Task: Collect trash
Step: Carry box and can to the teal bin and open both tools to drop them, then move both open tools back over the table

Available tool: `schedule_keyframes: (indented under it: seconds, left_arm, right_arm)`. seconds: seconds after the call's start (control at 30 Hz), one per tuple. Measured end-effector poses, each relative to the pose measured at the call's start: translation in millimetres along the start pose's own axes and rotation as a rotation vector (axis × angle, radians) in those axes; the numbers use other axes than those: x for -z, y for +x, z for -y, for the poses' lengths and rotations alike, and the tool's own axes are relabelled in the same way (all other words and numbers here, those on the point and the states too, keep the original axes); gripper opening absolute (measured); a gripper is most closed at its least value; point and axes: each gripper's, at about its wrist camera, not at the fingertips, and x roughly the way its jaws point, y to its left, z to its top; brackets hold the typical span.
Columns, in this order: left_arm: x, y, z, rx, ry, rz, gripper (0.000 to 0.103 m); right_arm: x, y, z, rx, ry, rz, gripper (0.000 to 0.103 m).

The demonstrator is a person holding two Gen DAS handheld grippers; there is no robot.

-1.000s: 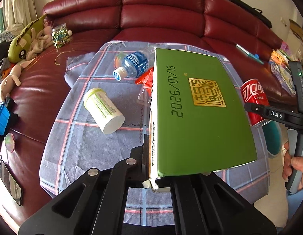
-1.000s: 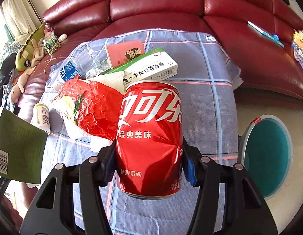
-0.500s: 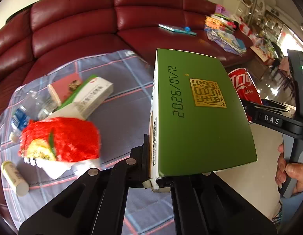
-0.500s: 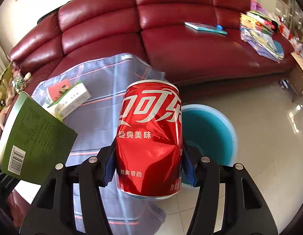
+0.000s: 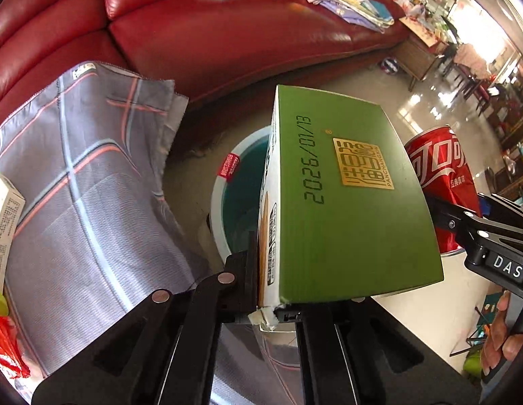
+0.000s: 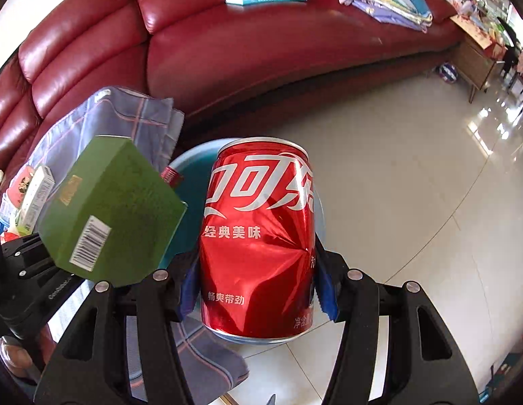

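Item one: our left gripper, jaws clamped on a flat green cardboard box stamped 2026/01/13, held above the near rim of a round teal-lined waste bin on the tiled floor. Item two: our right gripper, blue pads pressed against a dented red aluminium cola can, upright, over the same bin. Beside the bin: a grey plaid cloth draped off a dark red leather sofa, bearing a white carton.

Dented red can upright, green box tilted, both above teal bin.
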Motion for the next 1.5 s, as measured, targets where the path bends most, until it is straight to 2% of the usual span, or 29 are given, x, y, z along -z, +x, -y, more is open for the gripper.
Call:
schedule_keyframes:
  seconds: [0.07, 0.1, 0.13, 0.2, 0.47, 0.67, 0.7, 0.77, 0.8, 1.13, 1.5]
  left_arm:
    - [-1.3, 9.7, 2.4, -0.004, 0.005, -0.020, 0.007]
    - [-1.2, 12.6, 2.4, -0.008, 0.007, -0.025, 0.014]
    - [0.1, 13.7, 3.9, -0.008, 0.007, -0.027, 0.038]
    - [1.6, 14.3, 2.6, -0.043, 0.014, -0.004, 0.050]
    - [8.2, 4.9, -10.7, -0.067, -0.002, 0.012, 0.061]
    - [14.8, -13.5, -19.8, -0.069, -0.021, 0.035, 0.077]
    - [15.8, -16.2, -21.3, -0.069, -0.025, 0.040, 0.082]
    - [18.3, -23.6, -23.1, -0.075, -0.032, 0.053, 0.089]
    - [19.3, -26.5, -23.8, -0.078, -0.034, 0.058, 0.092]
    - [30.1, -57.2, -33.7, -0.077, -0.064, 0.092, 0.097]
    - [69.8, -117.9, -71.8, -0.106, -0.137, 0.158, 0.099]
  right_arm:
    - [-0.4, 8.3, -0.1, -0.005, 0.004, -0.016, 0.054]
    - [-0.3, 12.1, -0.8, -0.005, 0.002, -0.024, 0.054]
    - [-1.0, 16.0, -1.9, -0.007, 0.000, -0.031, 0.054]
    - [-0.6, 21.6, -5.0, -0.010, -0.004, -0.042, 0.054]
    - [-2.1, 36.6, -17.0, -0.015, -0.012, -0.067, 0.054]
    - [-1.0, 45.1, -22.4, 0.007, -0.030, -0.094, 0.055]
    - [-0.8, 46.9, -23.7, 0.015, -0.030, -0.100, 0.059]
    - [-0.2, 47.9, -24.8, 0.016, -0.017, -0.101, 0.081]
    - [0.4, 46.4, -24.4, 0.024, -0.015, -0.094, 0.081]
    - [4.8, 23.2, -44.0, 0.050, -0.046, -0.069, 0.093]
    - [21.4, -19.2, -103.8, 0.025, -0.133, -0.008, 0.094]
